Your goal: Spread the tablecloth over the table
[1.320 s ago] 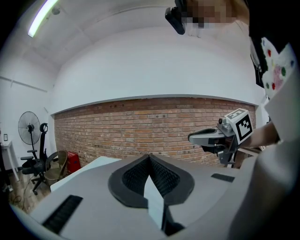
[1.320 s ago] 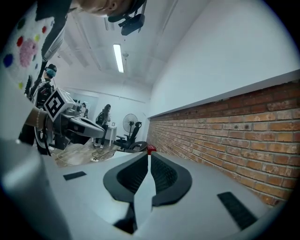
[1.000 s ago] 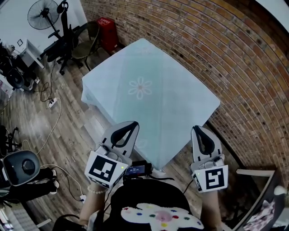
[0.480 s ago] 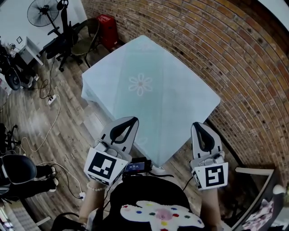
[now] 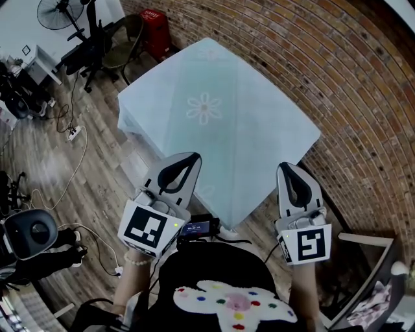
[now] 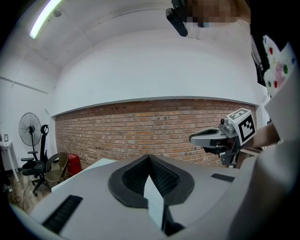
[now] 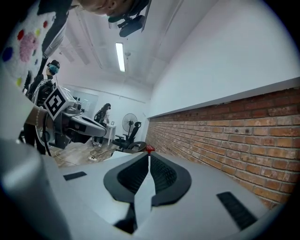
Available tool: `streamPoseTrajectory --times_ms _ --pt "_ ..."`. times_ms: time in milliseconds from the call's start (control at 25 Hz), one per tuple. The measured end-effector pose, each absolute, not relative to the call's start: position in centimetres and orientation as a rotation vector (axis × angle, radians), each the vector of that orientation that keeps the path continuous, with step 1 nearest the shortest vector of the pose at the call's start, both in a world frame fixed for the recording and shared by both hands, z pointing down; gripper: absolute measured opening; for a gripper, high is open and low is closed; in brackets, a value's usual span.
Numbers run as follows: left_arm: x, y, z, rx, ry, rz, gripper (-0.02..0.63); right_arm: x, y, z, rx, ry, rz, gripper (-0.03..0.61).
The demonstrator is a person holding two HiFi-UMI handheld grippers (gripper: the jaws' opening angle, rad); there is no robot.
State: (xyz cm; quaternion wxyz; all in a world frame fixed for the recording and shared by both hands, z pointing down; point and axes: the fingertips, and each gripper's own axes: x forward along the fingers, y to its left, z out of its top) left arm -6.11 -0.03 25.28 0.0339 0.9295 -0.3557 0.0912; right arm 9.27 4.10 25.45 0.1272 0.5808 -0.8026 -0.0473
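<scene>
I'm running two grippers, one in each hand. In the head view the left gripper (image 5: 192, 158) sits lower left of centre and the right gripper (image 5: 284, 167) lower right, and both point up the frame at the near edge of the single tablecloth (image 5: 246, 130). Each carries one marker cube, so there are two: the left cube (image 5: 148, 233) and the right cube (image 5: 306, 245).

In the left gripper view the jaws are clenched on one thin pale strip of cloth (image 6: 154, 201). The right gripper view shows the same, with its own strip (image 7: 143, 192) nipped between the pads. That makes two grips on one tablecloth.

The cloth fills the middle of the head view as a pale diamond. It is draped over the table, which it hides, and its left side hangs down. Its right corner lies close to the brick wall (image 5: 337, 84). I count one flower print (image 5: 204, 107), just above centre.

On the wooden floor (image 5: 97, 175) in the upper left I see one standing fan (image 5: 57, 11), two chairs, a dark office chair (image 5: 84, 55) and a second chair (image 5: 124, 44), one red item (image 5: 155, 34) and one power strip (image 5: 73, 133).
</scene>
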Motion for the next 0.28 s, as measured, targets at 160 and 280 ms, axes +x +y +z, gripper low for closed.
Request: streamPoseTrajectory --times_ms 160,280 --pt "-6.33 -0.22 25.44 2.863 -1.095 0.278 0.015 8.91 3.83 25.32 1.701 -2.339 -0.138 0.038" --pt "-6.55 -0.47 25.67 2.884 -1.103 0.29 0.015 8.89 3.83 25.74 1.676 -2.33 -0.151 0.038"
